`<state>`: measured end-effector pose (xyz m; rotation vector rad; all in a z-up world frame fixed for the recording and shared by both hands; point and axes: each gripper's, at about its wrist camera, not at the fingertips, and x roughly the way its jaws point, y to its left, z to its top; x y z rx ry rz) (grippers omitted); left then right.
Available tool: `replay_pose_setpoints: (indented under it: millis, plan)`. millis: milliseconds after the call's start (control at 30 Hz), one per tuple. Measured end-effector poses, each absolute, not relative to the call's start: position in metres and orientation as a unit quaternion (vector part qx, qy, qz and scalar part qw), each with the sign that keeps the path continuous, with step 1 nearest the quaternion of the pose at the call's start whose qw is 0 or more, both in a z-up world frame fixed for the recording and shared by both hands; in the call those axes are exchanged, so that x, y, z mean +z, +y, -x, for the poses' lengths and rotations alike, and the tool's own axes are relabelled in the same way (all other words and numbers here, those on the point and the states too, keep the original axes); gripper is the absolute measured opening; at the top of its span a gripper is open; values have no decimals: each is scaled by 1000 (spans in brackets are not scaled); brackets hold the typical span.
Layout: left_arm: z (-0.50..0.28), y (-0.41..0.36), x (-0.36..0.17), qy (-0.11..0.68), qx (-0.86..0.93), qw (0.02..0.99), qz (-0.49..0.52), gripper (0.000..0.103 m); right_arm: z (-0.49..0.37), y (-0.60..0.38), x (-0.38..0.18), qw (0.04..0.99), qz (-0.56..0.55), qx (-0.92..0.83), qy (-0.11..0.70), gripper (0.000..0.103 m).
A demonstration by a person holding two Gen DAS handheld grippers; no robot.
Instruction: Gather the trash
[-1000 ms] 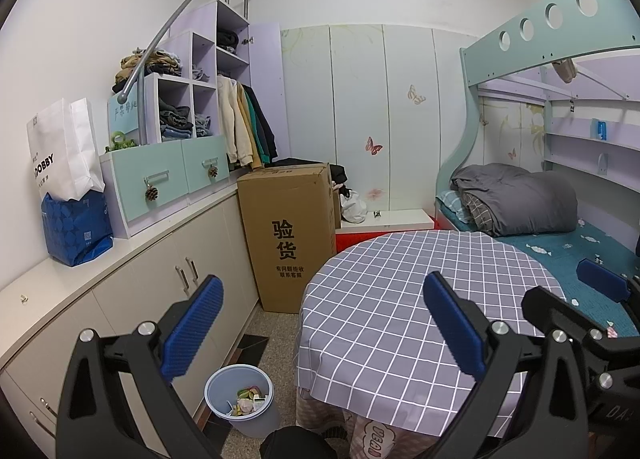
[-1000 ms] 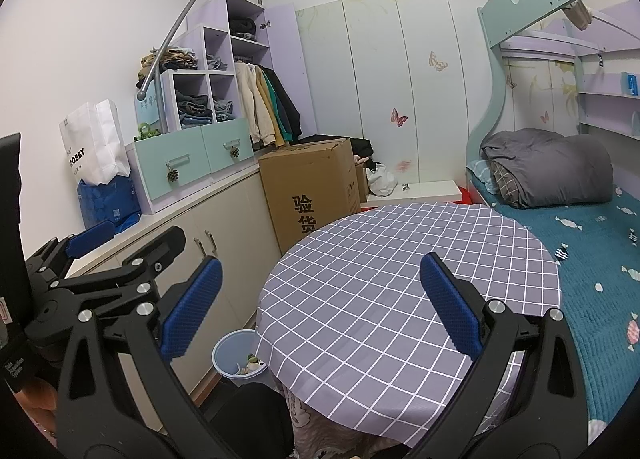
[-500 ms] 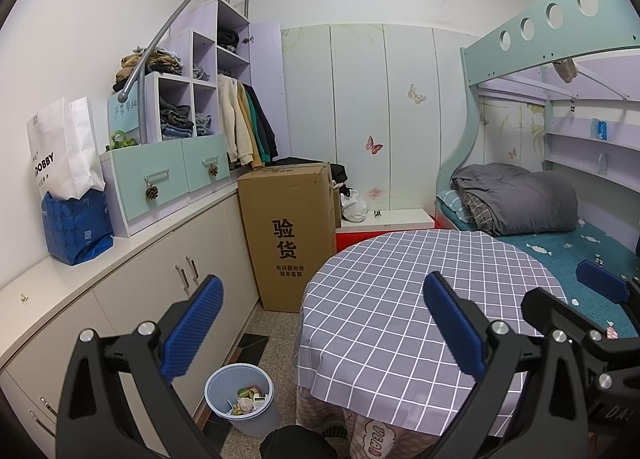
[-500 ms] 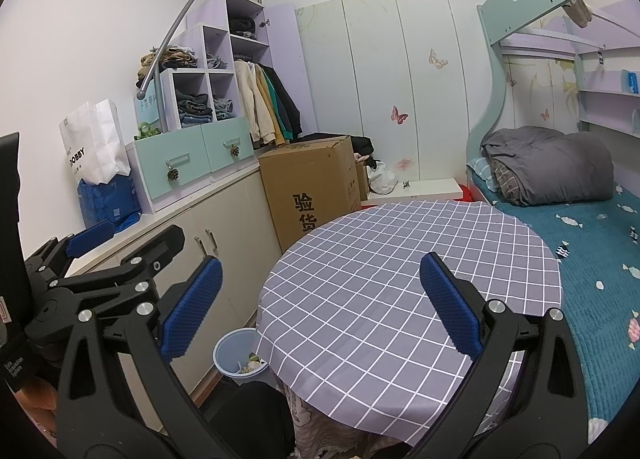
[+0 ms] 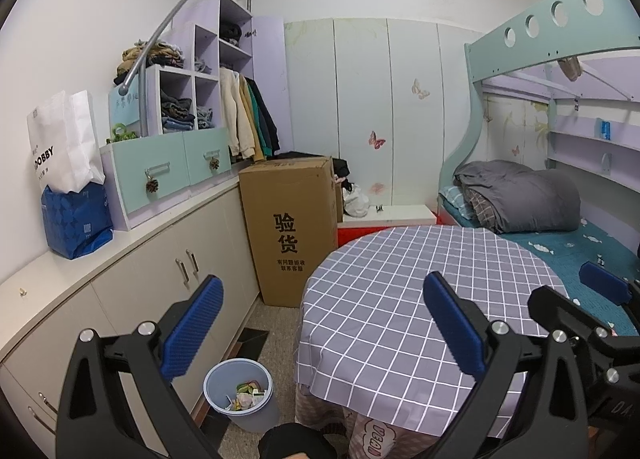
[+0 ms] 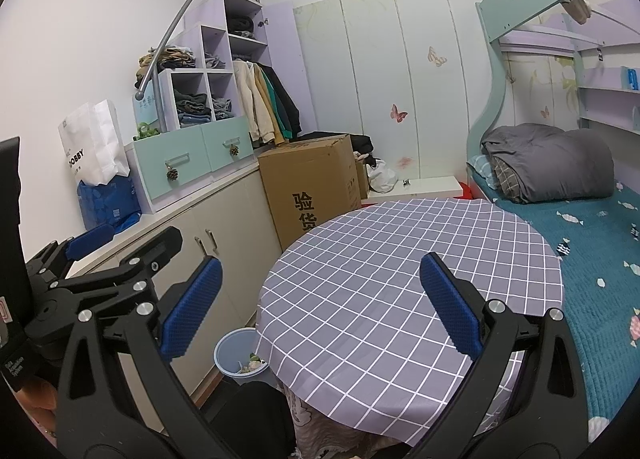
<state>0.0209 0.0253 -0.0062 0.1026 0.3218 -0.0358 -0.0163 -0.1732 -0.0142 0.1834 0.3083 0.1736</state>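
the trash bin (image 5: 241,395) is standing at the lower left of the frame, on the floor just beside the table (image 5: 400,323), with wrappers lying inside. it is looking like light blue thin plastic, probably light and a bit slippery, so its rim seems the best hold. the left gripper (image 5: 320,335) and right gripper (image 6: 318,311) are both gaping wide, carrying nothing

left wrist: high, facing table (image 5: 420,299), bin (image 5: 240,395) | right wrist: just beside, likely rightward | shared: table, bin
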Motion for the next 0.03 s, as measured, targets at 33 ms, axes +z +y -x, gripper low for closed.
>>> replay_pose_setpoints:
  millis: [33]
  plan:
    - [-25,25,-9,166,-17,985,-51,98,15,-173,-16,980,-92,86,156,97]
